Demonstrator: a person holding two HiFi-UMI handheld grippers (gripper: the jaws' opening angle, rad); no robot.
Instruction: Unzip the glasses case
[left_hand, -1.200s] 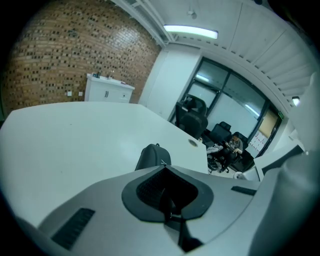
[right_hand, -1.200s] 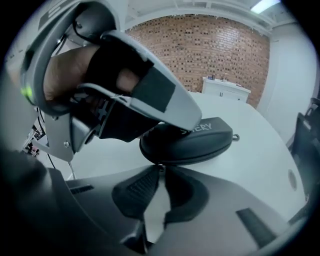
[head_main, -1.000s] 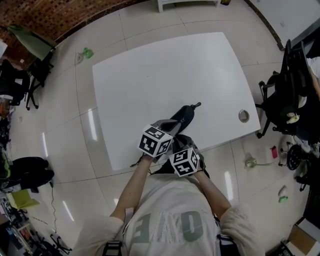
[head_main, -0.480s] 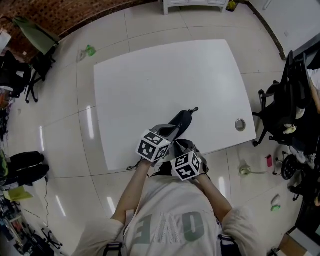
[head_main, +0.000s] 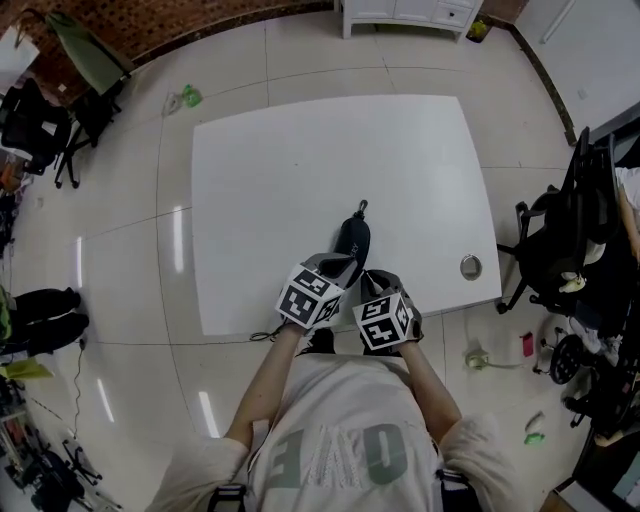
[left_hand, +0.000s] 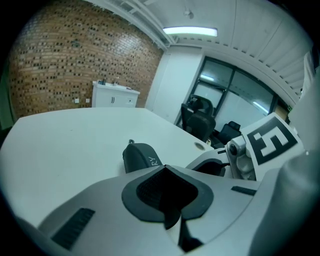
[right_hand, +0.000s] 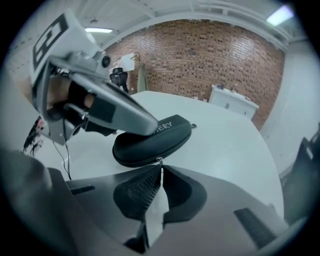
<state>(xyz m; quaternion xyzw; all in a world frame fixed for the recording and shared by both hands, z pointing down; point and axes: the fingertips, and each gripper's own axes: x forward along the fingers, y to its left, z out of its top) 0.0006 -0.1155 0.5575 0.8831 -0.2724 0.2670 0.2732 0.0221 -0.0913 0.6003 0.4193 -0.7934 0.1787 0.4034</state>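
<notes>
A black zipped glasses case (head_main: 352, 238) lies on the white table (head_main: 280, 170) near its front edge, its cord loop pointing away from me. My left gripper (head_main: 338, 263) reaches over the case's near left end, and one finger (right_hand: 120, 112) lies across its top; it looks shut on the case (left_hand: 141, 156). My right gripper (right_hand: 160, 167) sits at the near side of the case (right_hand: 150, 142). Its jaws are closing, with the small metal zipper pull (right_hand: 159, 160) pinched at the tips. In the head view the right gripper (head_main: 368, 282) is just right of the left one.
A round cable grommet (head_main: 470, 267) sits in the table's right front corner. A black office chair (head_main: 570, 230) stands to the right of the table and a white cabinet (head_main: 400, 10) beyond it. Small bits of litter lie on the tiled floor.
My right gripper has slid to the right along the case's near side. The case now points more straight away from me. The left gripper has stayed about where it was.
</notes>
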